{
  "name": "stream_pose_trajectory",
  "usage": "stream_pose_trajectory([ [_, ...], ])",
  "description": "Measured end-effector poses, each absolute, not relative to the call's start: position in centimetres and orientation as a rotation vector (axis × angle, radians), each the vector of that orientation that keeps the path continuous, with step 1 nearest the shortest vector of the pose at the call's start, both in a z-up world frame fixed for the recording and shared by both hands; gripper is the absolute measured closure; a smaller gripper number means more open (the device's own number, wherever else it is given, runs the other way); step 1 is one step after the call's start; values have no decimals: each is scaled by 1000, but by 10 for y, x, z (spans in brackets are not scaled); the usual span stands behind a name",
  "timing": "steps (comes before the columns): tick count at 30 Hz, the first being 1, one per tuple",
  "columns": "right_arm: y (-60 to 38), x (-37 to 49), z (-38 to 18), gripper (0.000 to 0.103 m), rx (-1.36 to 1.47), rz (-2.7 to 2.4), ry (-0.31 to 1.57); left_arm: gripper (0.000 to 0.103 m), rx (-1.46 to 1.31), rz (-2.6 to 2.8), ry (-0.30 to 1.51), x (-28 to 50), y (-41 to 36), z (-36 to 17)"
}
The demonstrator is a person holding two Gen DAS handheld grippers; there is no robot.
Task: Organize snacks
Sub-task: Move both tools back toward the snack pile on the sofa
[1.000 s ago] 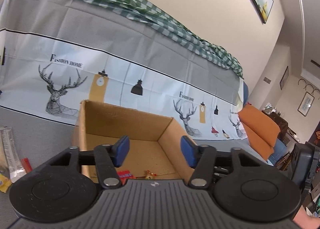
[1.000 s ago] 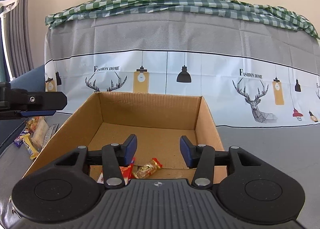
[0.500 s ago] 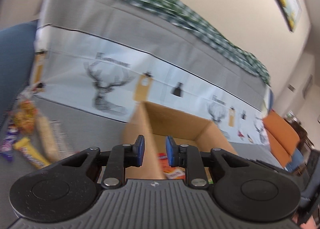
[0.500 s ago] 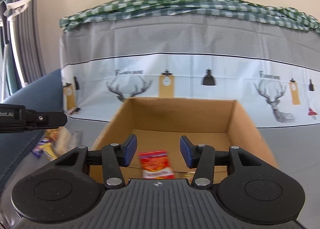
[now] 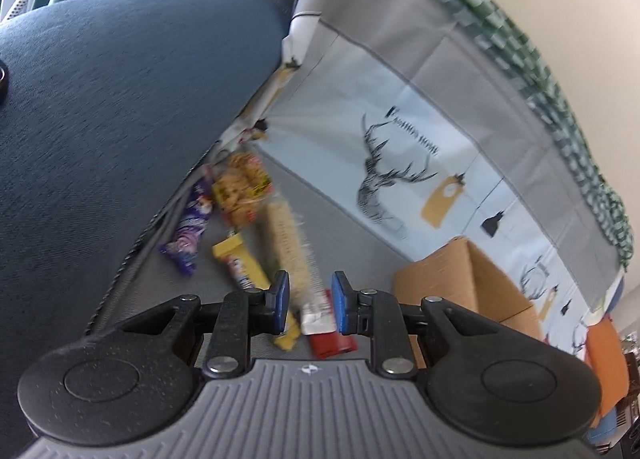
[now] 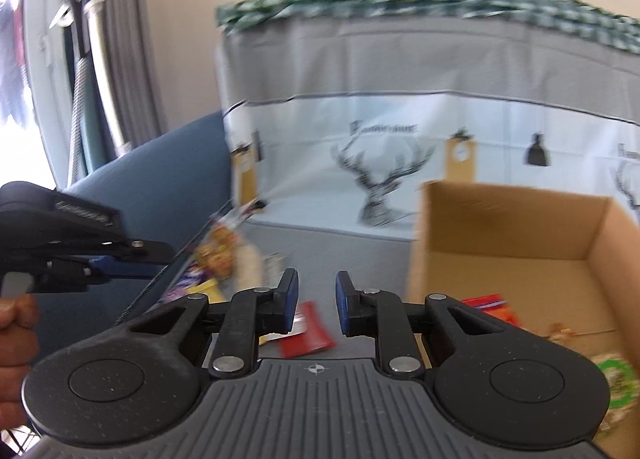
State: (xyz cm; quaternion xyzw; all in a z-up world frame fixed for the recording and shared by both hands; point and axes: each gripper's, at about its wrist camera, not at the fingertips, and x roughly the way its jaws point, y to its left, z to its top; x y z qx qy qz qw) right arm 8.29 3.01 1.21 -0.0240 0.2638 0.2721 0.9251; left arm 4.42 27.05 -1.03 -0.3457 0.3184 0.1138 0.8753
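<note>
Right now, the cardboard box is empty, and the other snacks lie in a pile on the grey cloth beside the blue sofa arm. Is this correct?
Not quite. The cardboard box is not empty: the right wrist view shows a red packet and other wrappers on its floor. The other snacks do lie on the grey cloth beside the blue sofa arm.

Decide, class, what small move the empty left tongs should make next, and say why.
Probably open wider and dip toward the red packet. The left tongs hold nothing, with the jaws having just narrowed, and loose snacks lie on the grey surface outside the cardboard box.
</note>
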Motion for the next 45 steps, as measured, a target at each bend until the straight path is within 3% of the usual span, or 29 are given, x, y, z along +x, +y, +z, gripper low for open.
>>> stream_pose_trajectory([
  [5, 74, 88, -11, 81, -135, 554, 593, 78, -725, 245, 691, 49, 276, -15],
  [9, 91, 105, -30, 74, -173, 506, 670, 78, -735, 247, 725, 59, 276, -23],
  [11, 96, 116, -40, 67, -175, 477, 700, 78, -740, 249, 745, 66, 276, -28],
  [13, 102, 127, -49, 52, -189, 471, 732, 78, -746, 254, 765, 71, 275, -33],
  [19, 114, 153, -72, 40, -238, 444, 796, 76, -769, 284, 824, 85, 278, -49],
  [24, 119, 165, -87, 32, -259, 430, 849, 57, -796, 329, 868, 97, 289, -65],
  [30, 122, 173, -98, 25, -259, 420, 879, 51, -807, 354, 914, 112, 297, -84],
  [36, 123, 177, -103, 28, -231, 435, 902, 50, -775, 355, 938, 127, 294, -94],
  [41, 125, 174, -100, 54, -238, 494, 887, 52, -733, 346, 956, 138, 288, -97],
  [43, 126, 170, -101, 57, -251, 514, 879, 61, -696, 340, 962, 141, 283, -97],
  [45, 124, 168, -101, 58, -245, 523, 879, 77, -664, 326, 964, 142, 280, -96],
])
